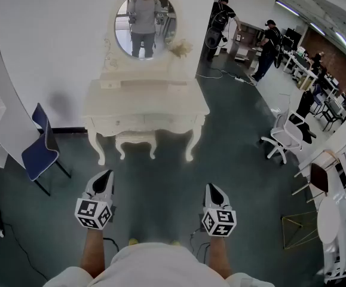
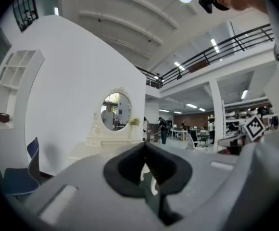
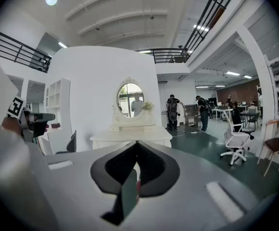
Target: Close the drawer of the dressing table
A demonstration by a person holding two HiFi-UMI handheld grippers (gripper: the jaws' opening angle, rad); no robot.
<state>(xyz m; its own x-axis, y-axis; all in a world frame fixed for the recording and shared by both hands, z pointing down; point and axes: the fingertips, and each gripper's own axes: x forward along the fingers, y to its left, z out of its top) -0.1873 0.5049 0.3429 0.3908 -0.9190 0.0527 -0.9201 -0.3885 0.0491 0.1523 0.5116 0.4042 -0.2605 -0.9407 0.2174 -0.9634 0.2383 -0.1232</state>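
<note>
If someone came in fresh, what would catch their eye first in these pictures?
The white dressing table with its oval mirror stands out first, against the white wall, centre of the head view. The left gripper and right gripper, both shut and empty, are held low before it, apart from the table. A blue chair stands at its left, a white office chair at its right.

Dressing table (image 1: 143, 103) of matt painted wood, seemingly; smooth glossy floor (image 1: 232, 160)
</note>
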